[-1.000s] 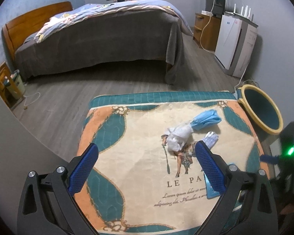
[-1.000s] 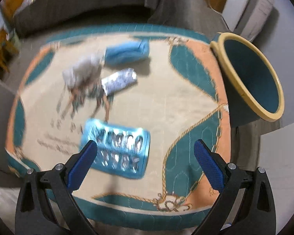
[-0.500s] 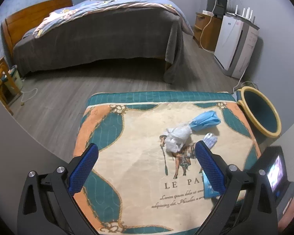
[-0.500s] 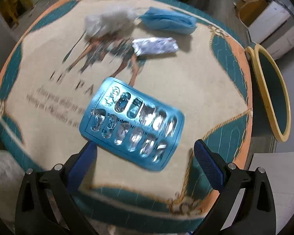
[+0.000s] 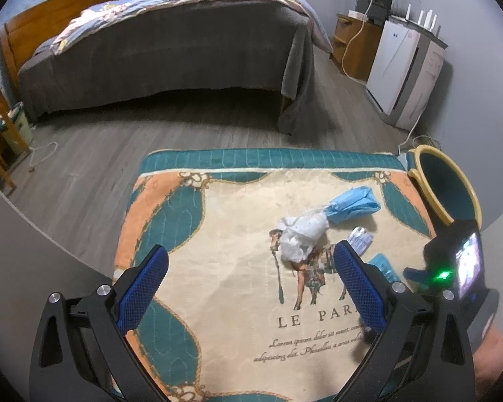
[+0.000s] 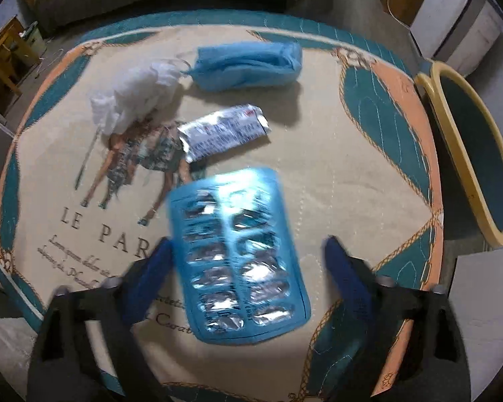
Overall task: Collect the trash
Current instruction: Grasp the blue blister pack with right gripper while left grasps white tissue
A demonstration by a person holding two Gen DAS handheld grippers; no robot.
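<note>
Trash lies on a patterned cloth over a table: a blue blister pack, a silver foil wrapper, a crumpled white tissue and a blue face mask. My right gripper is open, low over the cloth, with the blister pack lying between its jaws. My left gripper is open and empty, held above the cloth's near side. The tissue, mask and wrapper show beyond it.
A teal bin with a yellow rim stands off the table's right edge; it also shows in the left wrist view. A bed, a white appliance and a wooden cabinet stand beyond on the wood floor.
My right gripper has swung and dropped toward the blister pack, which now lies lengthwise between its jaws. My left gripper has risen and pulled back slightly.
</note>
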